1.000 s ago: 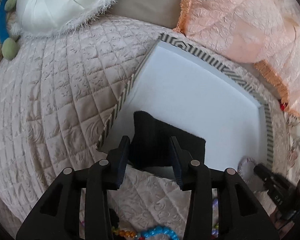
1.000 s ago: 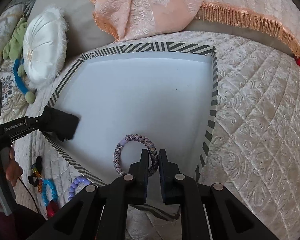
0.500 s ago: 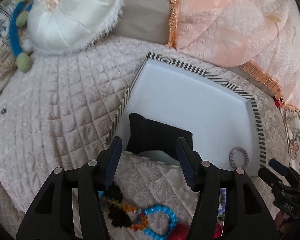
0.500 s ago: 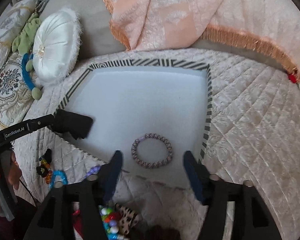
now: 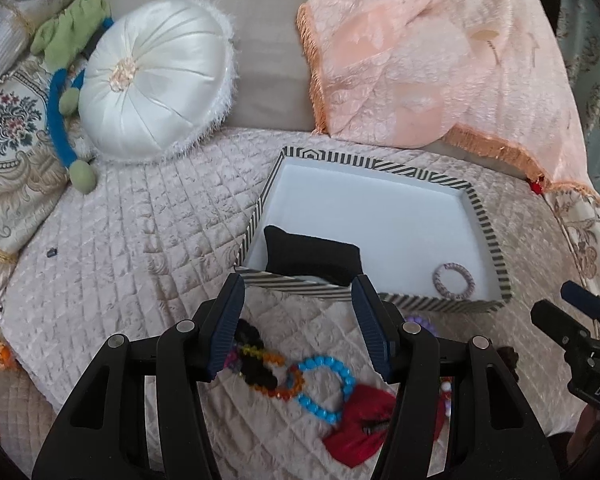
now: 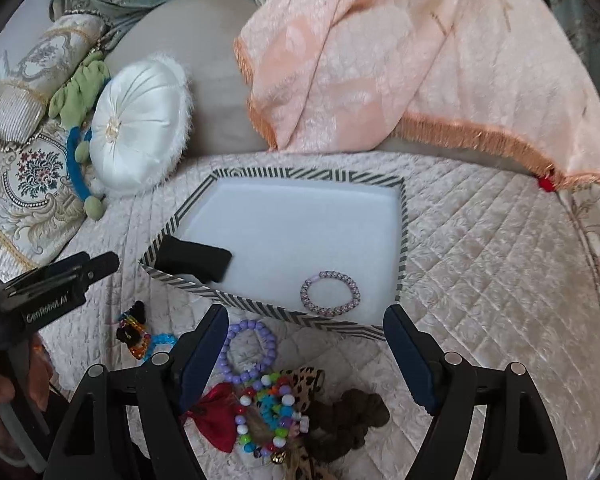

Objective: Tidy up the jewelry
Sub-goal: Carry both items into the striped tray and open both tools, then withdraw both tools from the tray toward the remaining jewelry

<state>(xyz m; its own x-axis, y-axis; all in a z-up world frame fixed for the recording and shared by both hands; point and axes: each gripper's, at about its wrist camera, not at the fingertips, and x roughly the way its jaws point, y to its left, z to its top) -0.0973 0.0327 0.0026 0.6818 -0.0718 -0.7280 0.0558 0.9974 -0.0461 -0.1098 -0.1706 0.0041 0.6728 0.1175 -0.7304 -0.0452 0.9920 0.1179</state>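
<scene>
A striped box (image 5: 496, 240) (image 6: 403, 240) with a white floor lies on the quilt. In it are a black velvet cushion (image 5: 312, 257) (image 6: 196, 259) at the near left and a braided purple bracelet (image 5: 453, 279) (image 6: 331, 293) at the near right. My left gripper (image 5: 298, 330) is open and empty, in front of the box above a blue bead bracelet (image 5: 326, 384) and an orange and black one (image 5: 260, 360). My right gripper (image 6: 306, 354) is open and empty above a lilac bead bracelet (image 6: 249, 351), a multicolour one (image 6: 270, 412), a red bow (image 6: 216, 414) and a brown scrunchie (image 6: 348, 420).
A round white satin pillow (image 5: 152, 88) (image 6: 140, 136) and a blue and green toy (image 5: 62, 120) lie at the far left. A peach fringed throw (image 5: 440, 60) (image 6: 400, 60) hangs behind the box. The quilt's edge runs along the right.
Both grippers let go and opened, the left off the black cushion, the right off the braided bracelet. Both pulled back from the box toward the loose jewelry.
</scene>
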